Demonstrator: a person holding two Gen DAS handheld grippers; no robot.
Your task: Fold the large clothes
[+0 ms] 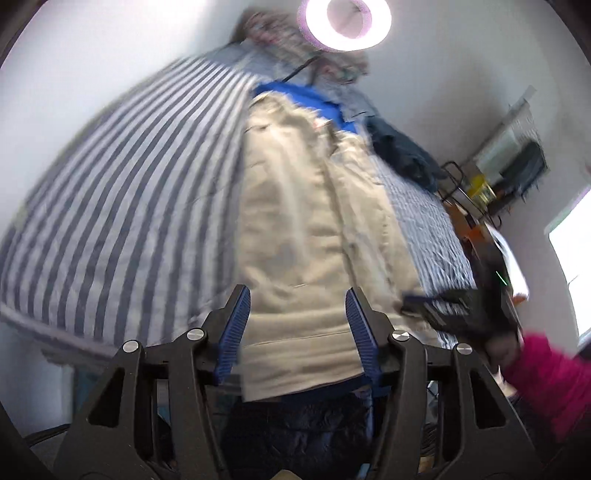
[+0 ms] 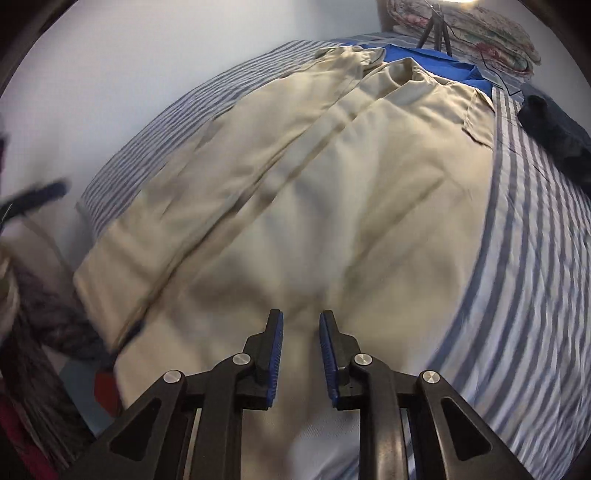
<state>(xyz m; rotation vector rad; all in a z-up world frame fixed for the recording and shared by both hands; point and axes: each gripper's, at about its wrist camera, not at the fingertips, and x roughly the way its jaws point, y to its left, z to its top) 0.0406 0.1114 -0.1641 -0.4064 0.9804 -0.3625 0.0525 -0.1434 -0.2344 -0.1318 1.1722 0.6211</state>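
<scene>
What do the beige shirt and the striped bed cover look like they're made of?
The beige shirt looks like thin woven cloth, matte, creasing in soft folds. The striped bed cover seems woven cotton-like fabric with a flat, dull surface; blur leaves the weave unclear.

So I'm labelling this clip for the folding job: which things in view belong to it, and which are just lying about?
Belongs to the job:
- beige shirt, spread on the striped bed
- left tongs, open
- right tongs, open

Just lying about:
- blue garment
- dark bundle of clothing
- floral quilt
- tripod
</scene>
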